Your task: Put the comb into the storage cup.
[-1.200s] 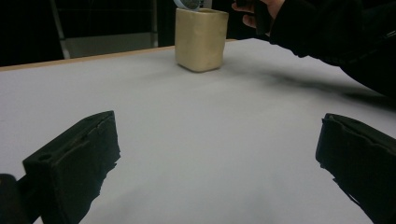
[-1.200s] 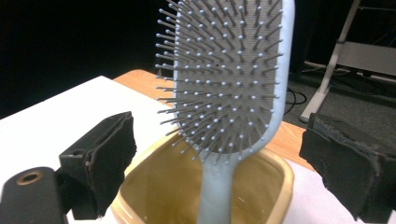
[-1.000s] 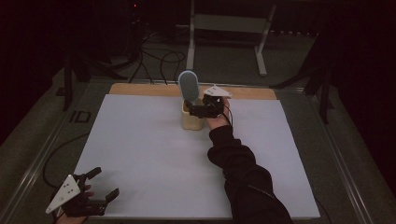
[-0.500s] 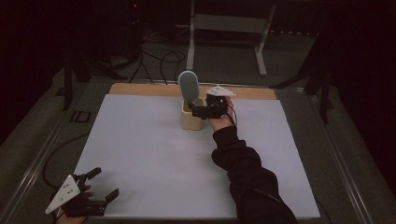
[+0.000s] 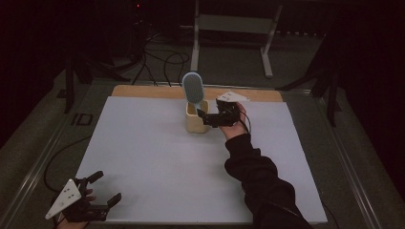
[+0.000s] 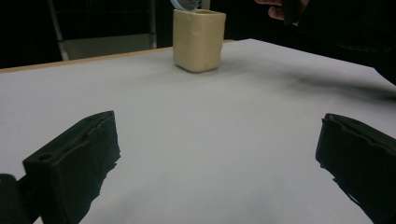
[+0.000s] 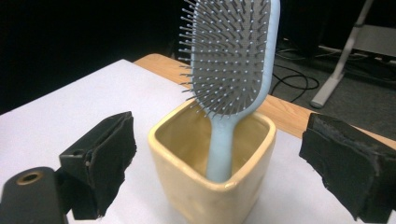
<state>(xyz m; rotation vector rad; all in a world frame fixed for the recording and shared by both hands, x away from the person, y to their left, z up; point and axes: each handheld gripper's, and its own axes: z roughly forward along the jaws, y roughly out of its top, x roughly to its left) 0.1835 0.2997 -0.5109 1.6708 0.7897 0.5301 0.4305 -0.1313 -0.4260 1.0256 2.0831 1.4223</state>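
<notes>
A pale yellow square cup [image 5: 196, 121] stands at the far middle of the white table. A light blue hairbrush [image 5: 192, 88] stands in it handle down, with its bristled head above the rim. My right gripper [image 5: 205, 119] is open just right of the cup. In the right gripper view the cup [image 7: 210, 186] and the brush [image 7: 233, 56] sit between the spread jaws of the gripper [image 7: 222, 128], untouched. My left gripper [image 5: 107, 187] is open at the near left corner. Its own view shows the left gripper [image 6: 217, 135] with nothing between the jaws and the cup [image 6: 198, 39] far ahead.
The white sheet [image 5: 153, 162] covers a wooden tabletop whose far edge [image 5: 143, 90] shows as a strip. A metal stand [image 5: 229, 28] and cables lie on the dark floor beyond. A dark sleeve [image 5: 258, 181] crosses the right half of the sheet.
My right gripper has drawn back slightly from the cup toward the person. The brush stays upright in the cup. The left gripper has barely moved.
</notes>
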